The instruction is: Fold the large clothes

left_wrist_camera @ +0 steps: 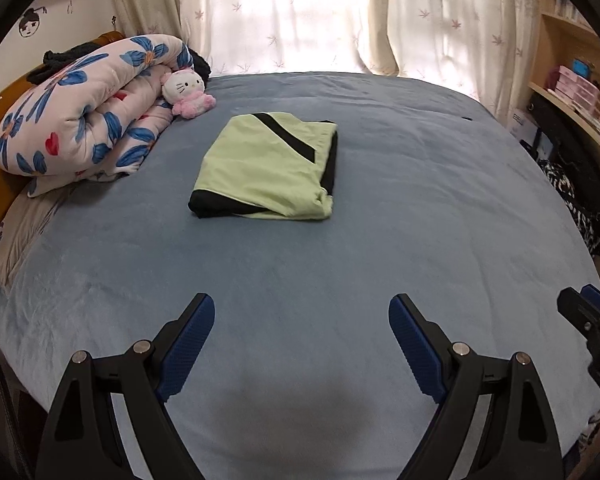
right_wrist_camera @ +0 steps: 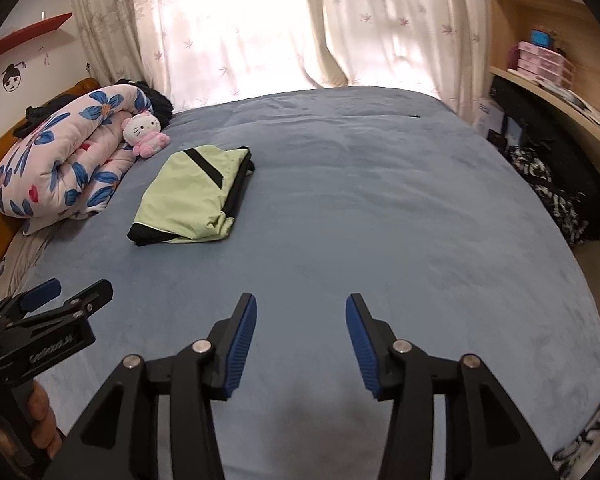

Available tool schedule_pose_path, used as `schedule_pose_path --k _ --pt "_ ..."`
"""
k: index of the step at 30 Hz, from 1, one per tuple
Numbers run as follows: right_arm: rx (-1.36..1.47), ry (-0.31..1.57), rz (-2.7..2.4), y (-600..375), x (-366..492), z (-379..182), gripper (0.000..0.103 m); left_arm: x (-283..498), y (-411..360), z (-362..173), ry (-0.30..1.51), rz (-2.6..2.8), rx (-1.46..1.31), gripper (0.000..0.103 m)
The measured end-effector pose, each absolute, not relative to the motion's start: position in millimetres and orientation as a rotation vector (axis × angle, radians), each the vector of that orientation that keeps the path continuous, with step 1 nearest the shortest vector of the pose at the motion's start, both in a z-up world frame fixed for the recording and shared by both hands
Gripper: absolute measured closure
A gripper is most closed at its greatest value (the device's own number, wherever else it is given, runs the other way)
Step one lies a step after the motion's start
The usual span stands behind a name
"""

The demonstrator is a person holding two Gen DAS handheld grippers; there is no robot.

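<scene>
Both grippers hang over the near, bare part of the blue bed (left_wrist_camera: 420,208). Left gripper (left_wrist_camera: 302,344) has its fingers spread wide, nothing between them. Right gripper (right_wrist_camera: 301,344) is parted too, a bit narrower, also holding nothing. Green-and-black garment (left_wrist_camera: 266,168) lies folded further up the bed, well apart from both, just beside the rolled floral quilt (left_wrist_camera: 84,116) and a pink plush (left_wrist_camera: 186,92).

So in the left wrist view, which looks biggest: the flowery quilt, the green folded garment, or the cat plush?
1. Flowery quilt, slightly over
2. Green folded garment; close call
3. Cat plush, clearly smallest
</scene>
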State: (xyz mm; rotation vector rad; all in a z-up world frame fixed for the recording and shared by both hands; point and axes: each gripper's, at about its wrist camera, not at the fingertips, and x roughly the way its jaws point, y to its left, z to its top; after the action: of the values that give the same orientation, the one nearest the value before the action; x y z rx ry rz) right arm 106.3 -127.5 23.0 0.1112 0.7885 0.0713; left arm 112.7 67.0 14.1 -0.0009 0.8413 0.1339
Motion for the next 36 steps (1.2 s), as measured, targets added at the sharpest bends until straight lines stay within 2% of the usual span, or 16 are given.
schedule_pose_path --k 16,22,26,36 --pt "0.085 0.784 0.054 -137.1 49.8 4.8 0.055 42.2 24.2 6.6 0.848 0.056 -0.003 0.015" --pt "0.085 0.802 0.085 -133.1 45.0 0.1 0.053 33.2 21.5 0.2 0.862 0.056 0.008 0.015" --pt "0.07 0.793 0.091 -128.5 41.6 0.4 0.047 31.3 23.7 -2.2 0.875 0.059 -0.002 0.015" --pt "0.049 0.799 0.104 -120.8 40.6 -0.2 0.047 32.9 24.1 -0.6 0.876 0.054 0.0 0.015"
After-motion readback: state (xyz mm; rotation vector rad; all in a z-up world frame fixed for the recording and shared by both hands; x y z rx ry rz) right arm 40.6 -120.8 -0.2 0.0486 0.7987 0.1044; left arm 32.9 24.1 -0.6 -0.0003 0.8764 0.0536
